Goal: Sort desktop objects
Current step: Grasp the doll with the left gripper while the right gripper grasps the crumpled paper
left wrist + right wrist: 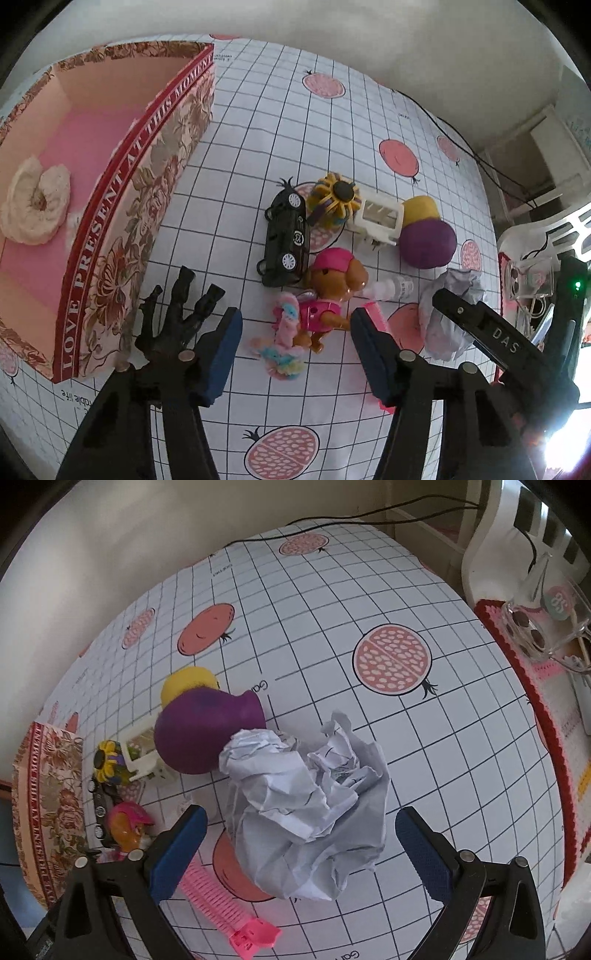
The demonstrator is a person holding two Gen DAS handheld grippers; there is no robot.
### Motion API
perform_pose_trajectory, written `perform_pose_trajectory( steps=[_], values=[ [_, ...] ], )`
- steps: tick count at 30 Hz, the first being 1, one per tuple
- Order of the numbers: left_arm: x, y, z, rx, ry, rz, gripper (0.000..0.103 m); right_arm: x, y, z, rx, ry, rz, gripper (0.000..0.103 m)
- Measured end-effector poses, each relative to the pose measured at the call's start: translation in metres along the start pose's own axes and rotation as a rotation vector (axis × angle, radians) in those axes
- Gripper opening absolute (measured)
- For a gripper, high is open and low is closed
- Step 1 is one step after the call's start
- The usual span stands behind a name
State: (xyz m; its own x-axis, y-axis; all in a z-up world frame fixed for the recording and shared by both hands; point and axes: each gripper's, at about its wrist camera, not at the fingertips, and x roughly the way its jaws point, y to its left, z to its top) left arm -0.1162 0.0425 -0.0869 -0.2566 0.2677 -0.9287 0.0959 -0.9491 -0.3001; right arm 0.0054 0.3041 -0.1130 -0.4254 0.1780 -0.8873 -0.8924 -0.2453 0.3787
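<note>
Crumpled paper point(310, 812), a white ball with faint printed lines, lies on the bench point(424, 738) between the spread jaws of the right gripper point(295, 853); we see blue pads on both sides, neither touching it. Just left of the paper lies a pink comb point(225, 904), partly hidden by the left jaw. Behind the paper we see a purple and yellow toy point(207, 731).

From the left wrist view, the left gripper point(295, 354) is likewise open, its jaws flanking a pink-clad puppy figure point(328, 291) and a pastel fluffy toy point(284, 343) without contact. Beyond these we note a black toy car point(286, 240), a sunflower toy point(334, 199) and a white frame-like piece point(380, 219). A black plastic hand point(173, 314) lies beside a floral gift box point(122, 206), cut off at left, holding a cream ring-shaped object point(35, 201).
</note>
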Motion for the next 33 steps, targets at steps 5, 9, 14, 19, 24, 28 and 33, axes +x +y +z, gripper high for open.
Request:
perform_pose_trajectory(
  steps=[5,9,14,19,24,28,33],
  values=[
    [0.005,0.003,0.000,0.003,0.025,-0.014,0.046,0.007,-0.004,0.000,0.013,0.007,-0.006,0.103],
    [0.006,0.007,0.002,-0.008,0.034,-0.033,0.042,0.009,-0.006,-0.001,0.025,0.000,-0.007,0.103],
    [0.009,0.008,0.001,-0.005,0.049,-0.023,0.035,0.010,-0.008,-0.001,0.039,-0.020,0.019,0.103],
    [0.015,0.014,0.000,-0.026,0.076,-0.022,0.035,0.020,-0.005,-0.003,0.032,-0.022,-0.006,0.103],
    [0.014,0.014,0.000,-0.027,0.077,-0.025,0.035,0.021,-0.006,-0.004,0.036,-0.033,-0.022,0.101],
    [0.015,0.014,-0.001,-0.036,0.077,-0.033,0.035,0.019,-0.008,-0.005,0.055,-0.047,-0.028,0.092],
    [0.013,0.016,-0.004,-0.037,0.074,-0.048,0.030,0.016,-0.013,-0.003,0.086,-0.057,0.003,0.080]
  ],
)
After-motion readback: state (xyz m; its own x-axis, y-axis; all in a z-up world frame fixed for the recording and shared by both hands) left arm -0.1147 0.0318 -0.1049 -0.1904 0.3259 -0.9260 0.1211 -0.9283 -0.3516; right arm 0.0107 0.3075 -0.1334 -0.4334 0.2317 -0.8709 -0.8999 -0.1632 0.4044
